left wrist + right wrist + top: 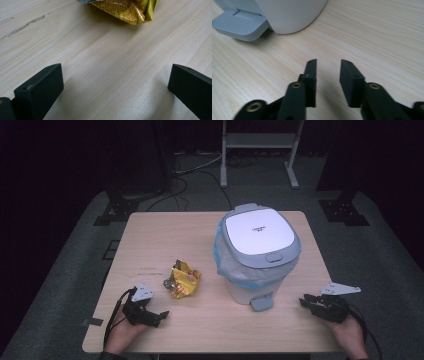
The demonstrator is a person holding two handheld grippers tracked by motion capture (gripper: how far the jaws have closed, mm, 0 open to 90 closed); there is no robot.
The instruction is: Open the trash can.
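My left gripper (161, 316) at lower left, jaws spread wide, nothing between; yellow wrapper (183, 279) centre-left of frame, just ahead. My right gripper (306, 300) lower right, jaws narrowed but gapped, empty, near bin pedal (261, 302).

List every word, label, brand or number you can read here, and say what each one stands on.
Nothing can be read for certain.
Bin lid: a small dark mark, probably a brand, too small and blurred to read.
Yellow wrapper: a printed pattern and patches of colour, crumpled; no letters legible in the high view or the left gripper view.
Table: faint dark streaks near the wrapper, scuffs rather than writing.
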